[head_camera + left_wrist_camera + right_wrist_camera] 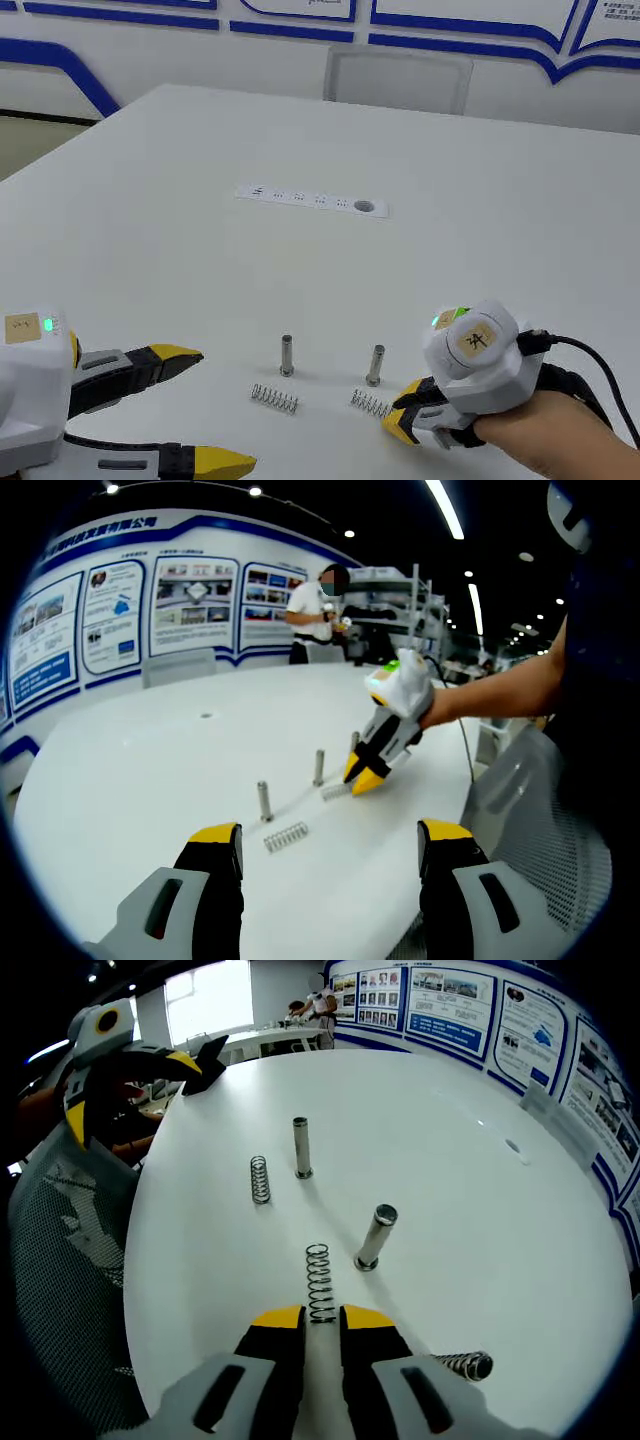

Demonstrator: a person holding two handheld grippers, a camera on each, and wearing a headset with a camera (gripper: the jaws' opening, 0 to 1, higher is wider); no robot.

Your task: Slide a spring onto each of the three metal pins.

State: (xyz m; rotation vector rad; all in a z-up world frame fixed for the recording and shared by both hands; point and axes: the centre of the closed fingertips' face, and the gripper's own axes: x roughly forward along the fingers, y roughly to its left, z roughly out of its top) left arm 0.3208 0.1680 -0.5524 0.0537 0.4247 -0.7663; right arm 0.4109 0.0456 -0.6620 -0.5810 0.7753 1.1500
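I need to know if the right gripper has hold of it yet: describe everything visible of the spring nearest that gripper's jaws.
The spring is a thin coil of bright metal wire, evenly wound. It lies flat on the white table, beside the upright pin without touching it. Its near end sits at the narrow gap between the yellow tips of the right gripper; whether the jaws pinch it cannot be told.

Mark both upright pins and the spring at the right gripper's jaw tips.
left pin (287, 353), head view, middle of its shaft.
right pin (377, 363), head view, middle of its shaft.
spring (319, 1278), right gripper view, its middle coils.
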